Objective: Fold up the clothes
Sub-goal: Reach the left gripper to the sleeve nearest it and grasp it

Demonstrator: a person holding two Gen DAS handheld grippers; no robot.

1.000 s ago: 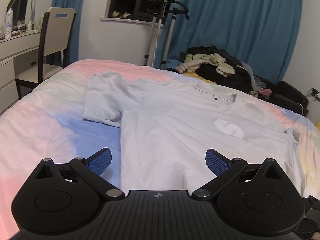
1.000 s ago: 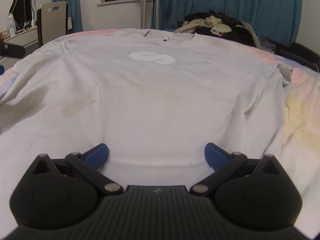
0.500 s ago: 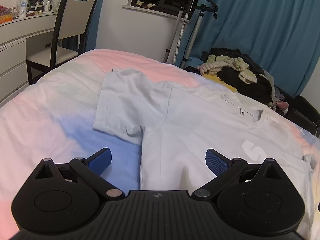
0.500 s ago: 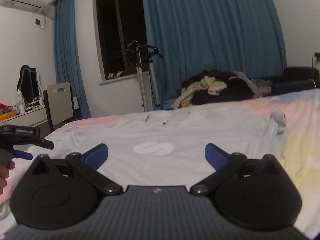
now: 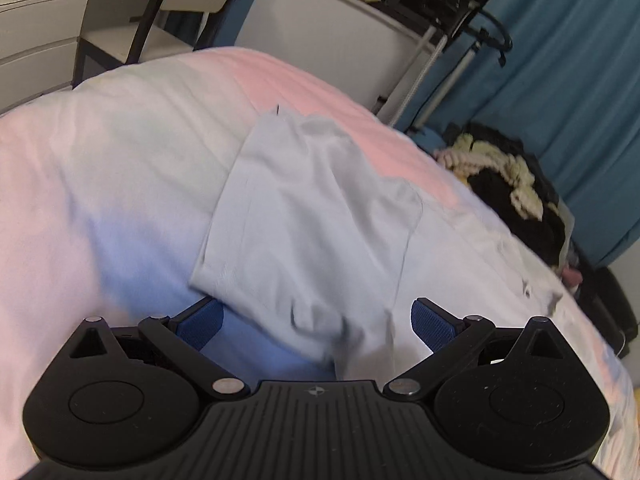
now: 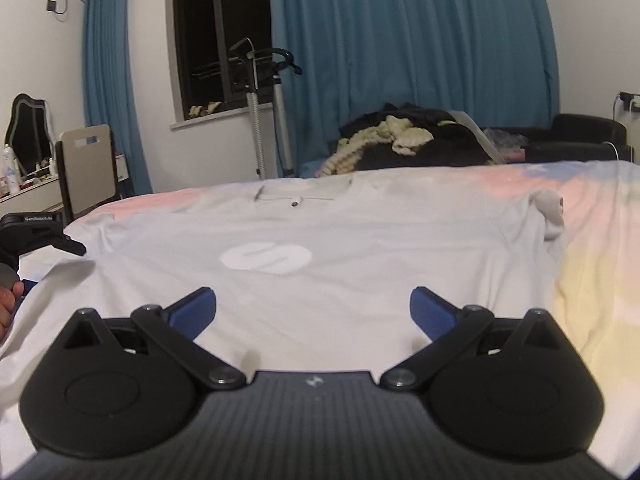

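The bed (image 6: 592,240) carries a pale T-shirt (image 6: 360,240), spread flat with the logo up. The left gripper (image 5: 316,320) is low over its sleeve (image 5: 304,216), fingers apart. The right gripper (image 6: 312,308) is near the hem, fingers apart also, holding nothing.

Your left claw (image 5: 316,320) and right claw (image 6: 312,312) look alike: matte black bodies with ribbed centre plates, a small star-like emblem, round side discs, silver pivot screws, and blue textured pads (image 5: 434,320). From the right wrist view, the left claw's housing carries white lettering.
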